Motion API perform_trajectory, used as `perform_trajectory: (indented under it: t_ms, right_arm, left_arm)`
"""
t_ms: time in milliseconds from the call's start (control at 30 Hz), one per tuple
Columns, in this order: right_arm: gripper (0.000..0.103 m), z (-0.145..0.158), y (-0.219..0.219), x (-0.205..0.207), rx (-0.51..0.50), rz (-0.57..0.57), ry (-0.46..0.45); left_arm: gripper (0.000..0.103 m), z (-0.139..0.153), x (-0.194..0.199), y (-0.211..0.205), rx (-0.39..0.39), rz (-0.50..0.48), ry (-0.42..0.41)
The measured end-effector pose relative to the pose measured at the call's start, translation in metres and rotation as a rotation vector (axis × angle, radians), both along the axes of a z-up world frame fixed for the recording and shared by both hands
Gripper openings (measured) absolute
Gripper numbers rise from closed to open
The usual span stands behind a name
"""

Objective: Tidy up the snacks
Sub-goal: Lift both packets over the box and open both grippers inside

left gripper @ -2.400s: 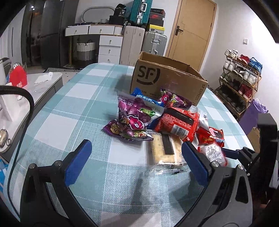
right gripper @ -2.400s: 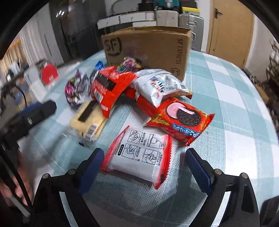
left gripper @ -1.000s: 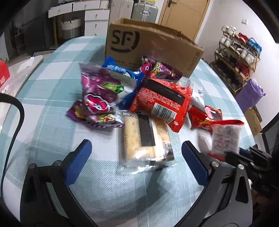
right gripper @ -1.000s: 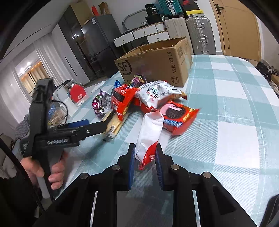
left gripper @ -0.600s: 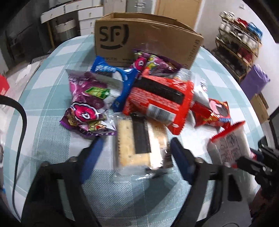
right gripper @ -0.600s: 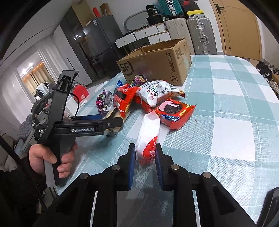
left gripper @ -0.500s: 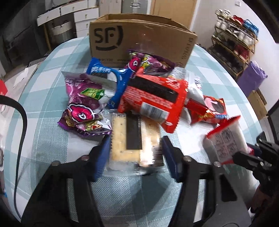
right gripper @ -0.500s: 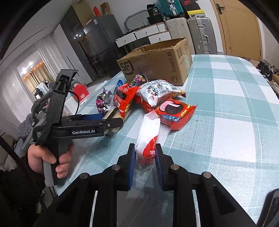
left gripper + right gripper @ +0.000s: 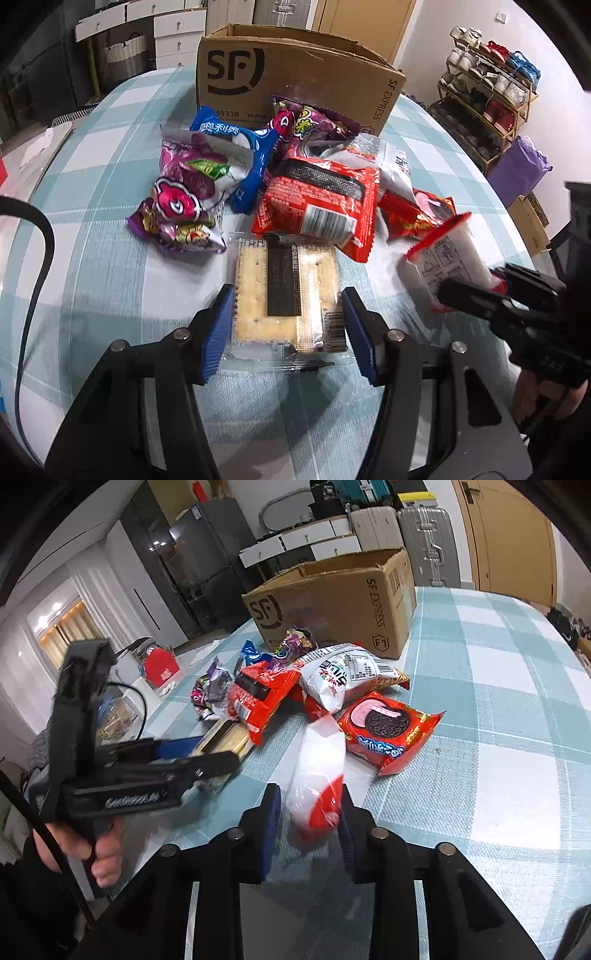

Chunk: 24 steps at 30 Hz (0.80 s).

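Note:
A pile of snack packs lies on the checked table in front of an open SF cardboard box (image 9: 295, 79). My left gripper (image 9: 288, 317) has its blue pads on both sides of a clear-wrapped cracker pack (image 9: 286, 291) that rests on the table. My right gripper (image 9: 308, 819) is shut on a white and red packet (image 9: 317, 775) and holds it above the table; the packet also shows in the left wrist view (image 9: 448, 256). The box (image 9: 332, 602) stands behind the pile.
In the pile are purple candy bags (image 9: 181, 206), a blue Oreo pack (image 9: 236, 147), a red biscuit pack (image 9: 321, 206), a white chip bag (image 9: 343, 675) and a red Oreo pack (image 9: 388, 727). A shoe rack (image 9: 487, 96) stands at the right.
My left gripper moved forward and closed in from wide open until its pads met the cracker pack's sides. My right gripper gripped the white and red packet and lifted it off the table.

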State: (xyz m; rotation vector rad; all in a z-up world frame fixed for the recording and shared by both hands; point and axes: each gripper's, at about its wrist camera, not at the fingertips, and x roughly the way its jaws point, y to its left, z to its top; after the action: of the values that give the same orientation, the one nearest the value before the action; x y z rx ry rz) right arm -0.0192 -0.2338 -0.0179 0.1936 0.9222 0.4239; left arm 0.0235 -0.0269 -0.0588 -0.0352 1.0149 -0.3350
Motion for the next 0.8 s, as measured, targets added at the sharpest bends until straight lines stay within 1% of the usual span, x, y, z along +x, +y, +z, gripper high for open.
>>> perform_trajectory:
  t_ms: [100,200,300,433,500,600,800]
  right_arm:
    - [0.03,-0.003,0.002,0.007,0.026,0.001,0.017]
    - [0.023,-0.002,0.004,0.008,0.043,0.009,0.024]
    - [0.022,0.002,0.006,0.003,0.046,0.014,0.007]
    - [0.021,0.011,0.005,-0.002,0.049,0.011,-0.018]
    - [0.021,0.018,0.005,-0.003,0.056,0.009,-0.024]
    - [0.021,0.03,0.005,-0.007,0.062,0.013,-0.049]
    - [0.021,0.065,0.013,-0.013,0.041,0.032,-0.134]
  left_arm:
    - [0.055,0.0,-0.008,0.004,-0.015,-0.005,0.003]
    - [0.055,0.001,-0.018,0.008,-0.033,-0.005,0.004]
    - [0.055,0.005,-0.025,0.014,-0.047,-0.004,-0.001]
    - [0.055,0.012,-0.033,0.023,-0.089,-0.003,-0.004]
    - [0.055,0.019,-0.039,0.025,-0.096,-0.005,-0.019]
    - [0.055,0.034,-0.048,0.033,-0.127,0.002,-0.045]
    - [0.055,0.071,-0.057,0.053,-0.178,0.027,-0.094]
